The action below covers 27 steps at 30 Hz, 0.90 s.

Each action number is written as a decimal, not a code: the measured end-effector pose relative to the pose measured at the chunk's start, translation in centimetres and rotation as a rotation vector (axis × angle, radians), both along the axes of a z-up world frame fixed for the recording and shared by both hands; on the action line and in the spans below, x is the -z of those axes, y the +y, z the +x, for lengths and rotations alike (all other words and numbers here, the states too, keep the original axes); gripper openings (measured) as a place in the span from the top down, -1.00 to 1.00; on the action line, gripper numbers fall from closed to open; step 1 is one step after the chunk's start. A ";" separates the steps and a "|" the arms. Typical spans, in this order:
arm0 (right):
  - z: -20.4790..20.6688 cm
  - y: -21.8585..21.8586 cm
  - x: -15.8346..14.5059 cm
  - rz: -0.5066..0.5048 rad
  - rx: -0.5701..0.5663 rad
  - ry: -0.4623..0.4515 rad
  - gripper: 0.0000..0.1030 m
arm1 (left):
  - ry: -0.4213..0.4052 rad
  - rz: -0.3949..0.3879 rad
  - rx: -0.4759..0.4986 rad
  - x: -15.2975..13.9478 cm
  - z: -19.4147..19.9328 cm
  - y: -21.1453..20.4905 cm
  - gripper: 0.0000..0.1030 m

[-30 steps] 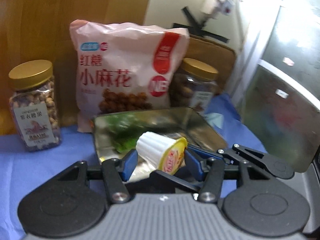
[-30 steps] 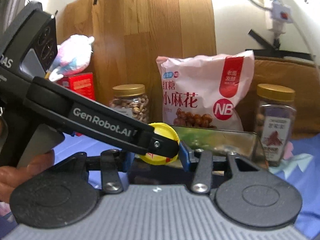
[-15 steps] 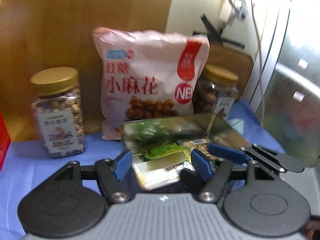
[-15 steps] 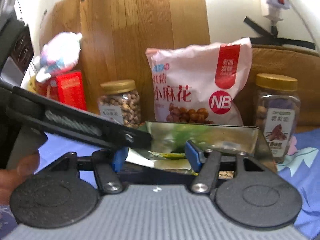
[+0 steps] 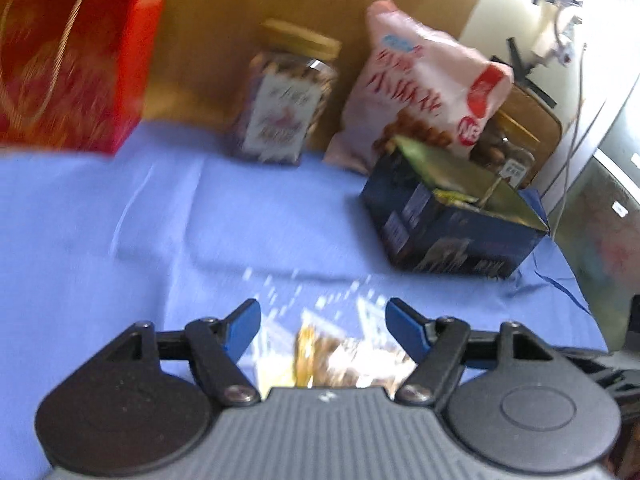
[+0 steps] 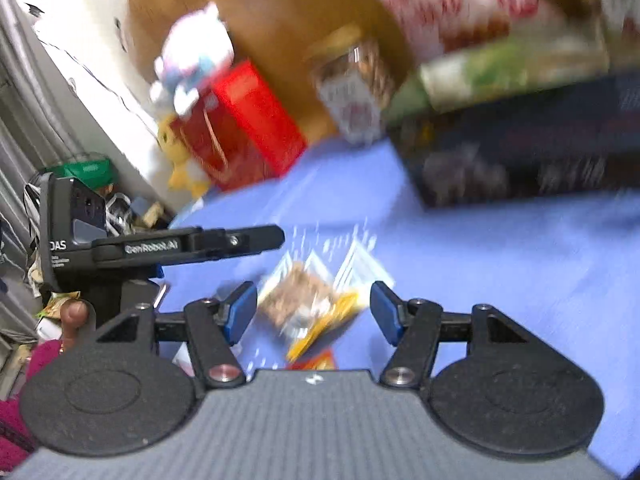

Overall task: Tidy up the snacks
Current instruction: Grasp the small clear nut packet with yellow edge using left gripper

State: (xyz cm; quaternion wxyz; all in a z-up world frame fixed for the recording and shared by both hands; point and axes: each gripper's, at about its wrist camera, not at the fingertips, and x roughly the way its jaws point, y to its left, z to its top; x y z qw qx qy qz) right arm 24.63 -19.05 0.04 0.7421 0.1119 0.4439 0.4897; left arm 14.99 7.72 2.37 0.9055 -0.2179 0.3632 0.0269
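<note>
A dark blue open box with snack packets inside stands on the blue cloth at the right; it also shows in the right wrist view. A clear snack packet with brown pieces and a yellow strip lies on the cloth below my left gripper, which is open and empty. The same packet lies between the fingers of my right gripper, which is open above it. The left gripper's side shows at the left of the right wrist view. Both views are blurred.
At the back stand a red box, a gold-lidded nut jar, a pink snack bag and a second jar. A plush toy sits above the red box. The cloth's right edge drops off.
My left gripper let go of the yellow-lidded cup into the box. Both grippers then pulled back and down from the box to over a packet on the cloth.
</note>
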 end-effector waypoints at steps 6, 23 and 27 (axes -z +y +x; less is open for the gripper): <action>-1.1 2.7 1.1 -0.053 -0.014 0.028 -0.18 | 0.018 -0.041 0.022 1.7 -1.0 -0.2 -0.36; -0.4 -3.7 0.8 -0.108 0.132 -0.102 0.32 | 0.036 -0.107 0.245 1.2 4.8 -9.6 -0.24; 0.6 -8.0 1.4 -0.108 0.237 -0.080 0.32 | 0.075 -0.102 0.332 1.6 8.1 -13.8 -0.24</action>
